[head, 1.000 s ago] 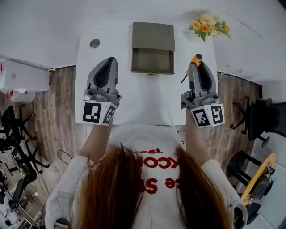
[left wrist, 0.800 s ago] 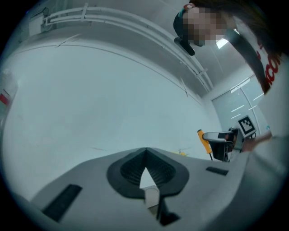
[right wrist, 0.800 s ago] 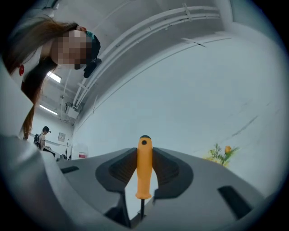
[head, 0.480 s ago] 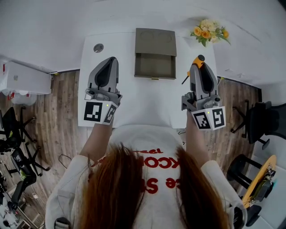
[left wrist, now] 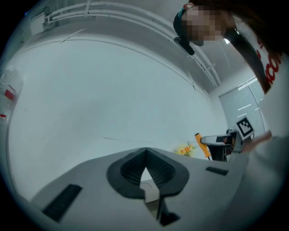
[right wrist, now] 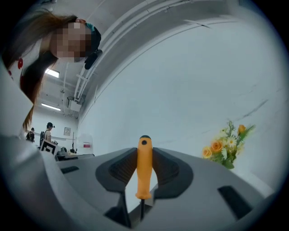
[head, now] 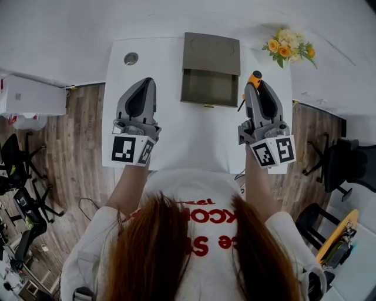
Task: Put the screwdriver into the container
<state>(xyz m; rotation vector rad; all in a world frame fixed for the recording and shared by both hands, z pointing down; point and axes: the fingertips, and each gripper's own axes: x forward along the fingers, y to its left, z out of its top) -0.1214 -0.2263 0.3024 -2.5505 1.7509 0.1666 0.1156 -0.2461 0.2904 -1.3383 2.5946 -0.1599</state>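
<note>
Moved nearer the container (head: 211,54), the right hand-held gripper (right wrist: 145,153) clamps the screwdriver (right wrist: 144,169) between its jaws.

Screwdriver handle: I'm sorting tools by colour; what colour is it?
Orange handle, clearest in the right gripper view.

White tabletop (head: 176,135) sits against a plain white wall (head: 147,17). Round cable grommet (head: 131,58) near its far left corner, flower bunch (head: 289,50) by the far right corner. Wood plank floor (head: 82,135) on both sides. Black office chairs at left (head: 17,176) and right (head: 346,161). White cabinet (head: 32,97) by the wall, left. Ceiling strip lights (right wrist: 50,73) lit.
</note>
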